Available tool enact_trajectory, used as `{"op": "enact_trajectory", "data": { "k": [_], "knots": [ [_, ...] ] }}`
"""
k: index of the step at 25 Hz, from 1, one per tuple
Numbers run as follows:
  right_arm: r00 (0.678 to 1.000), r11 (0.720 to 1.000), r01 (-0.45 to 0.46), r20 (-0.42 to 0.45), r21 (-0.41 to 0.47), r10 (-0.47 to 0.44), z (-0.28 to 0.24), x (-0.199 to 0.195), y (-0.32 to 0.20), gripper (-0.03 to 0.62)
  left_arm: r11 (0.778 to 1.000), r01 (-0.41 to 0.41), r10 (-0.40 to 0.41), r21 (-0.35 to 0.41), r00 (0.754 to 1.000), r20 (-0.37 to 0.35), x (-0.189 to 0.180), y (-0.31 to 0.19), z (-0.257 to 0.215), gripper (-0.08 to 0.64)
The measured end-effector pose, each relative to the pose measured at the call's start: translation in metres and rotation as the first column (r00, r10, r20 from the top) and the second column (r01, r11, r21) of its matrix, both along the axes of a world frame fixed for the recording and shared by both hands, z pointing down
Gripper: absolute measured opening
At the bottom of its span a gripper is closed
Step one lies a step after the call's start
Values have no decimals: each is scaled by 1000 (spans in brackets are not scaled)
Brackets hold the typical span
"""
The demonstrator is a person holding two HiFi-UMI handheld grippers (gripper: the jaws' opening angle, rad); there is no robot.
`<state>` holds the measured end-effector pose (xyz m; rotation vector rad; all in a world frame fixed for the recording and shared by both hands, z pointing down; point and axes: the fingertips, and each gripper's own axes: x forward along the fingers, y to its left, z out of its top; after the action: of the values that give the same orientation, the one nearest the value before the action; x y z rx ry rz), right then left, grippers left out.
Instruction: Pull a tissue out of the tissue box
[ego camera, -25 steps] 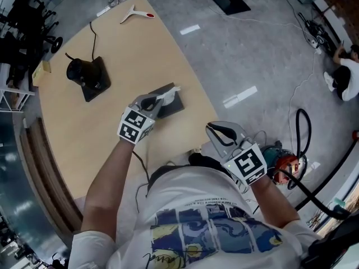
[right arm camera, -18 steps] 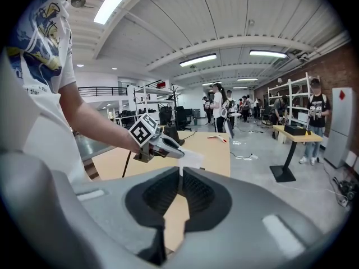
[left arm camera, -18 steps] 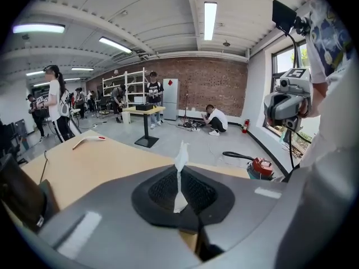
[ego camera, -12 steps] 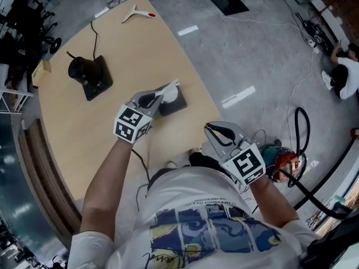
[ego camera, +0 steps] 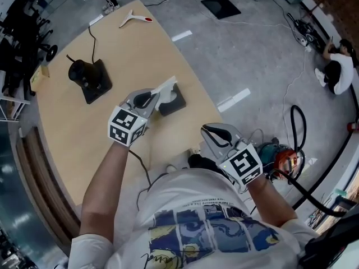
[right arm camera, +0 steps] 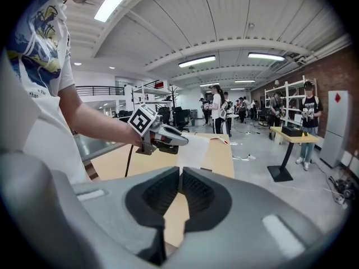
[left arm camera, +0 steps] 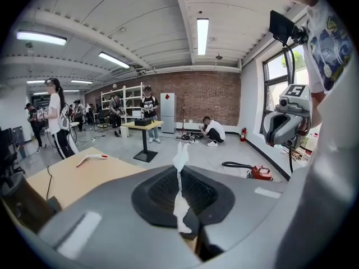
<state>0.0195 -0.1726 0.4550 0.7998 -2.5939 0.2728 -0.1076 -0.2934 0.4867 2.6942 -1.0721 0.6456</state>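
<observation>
Pinching the tissue (ego camera: 166, 86), the left gripper (ego camera: 152, 97) is held above the tissue box (ego camera: 174, 105) to draw it free; the right gripper (ego camera: 211, 131) is shut, empty.

In view are 1 desk (ego camera: 120, 43), 1 tissue box (ego camera: 176, 106), 1 tissue (ego camera: 166, 86), 1 black device on a base (ego camera: 90, 79) and 1 white red-tipped tool (ego camera: 134, 20). That leaves 2 more: the left hand-held gripper (ego camera: 157, 96) and the right hand-held gripper (ego camera: 205, 131).

Grey concrete floor (ego camera: 241, 49), brick end wall (left arm camera: 196, 102), white shelving (left arm camera: 122, 102), ceiling strip lights (left arm camera: 202, 35), side window (left arm camera: 279, 74)
</observation>
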Motion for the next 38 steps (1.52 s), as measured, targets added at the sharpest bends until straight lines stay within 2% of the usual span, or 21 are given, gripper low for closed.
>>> {"op": "enact_trajectory", "data": {
  "k": [9, 21, 28, 38],
  "knots": [
    [1000, 1000, 2, -14, 19, -1, -9, -13, 24, 8, 998, -14, 19, 60, 996, -83, -4, 33, -54, 6],
    [1000, 999, 5, -28, 54, -3, -22, -34, 61, 8, 989, -28, 56, 147, 981, -188, -28, 116, -139, 6],
    [999, 998, 2, -36, 70, 1, -25, -42, 87, 9, 989, -34, 66, 143, 973, -223, -35, 169, -160, 6],
    [999, 995, -13, -42, 95, 17, -29, -53, 123, 9, 982, -92, 133, 167, 958, -255, -32, 241, -174, 6]
  ]
}}
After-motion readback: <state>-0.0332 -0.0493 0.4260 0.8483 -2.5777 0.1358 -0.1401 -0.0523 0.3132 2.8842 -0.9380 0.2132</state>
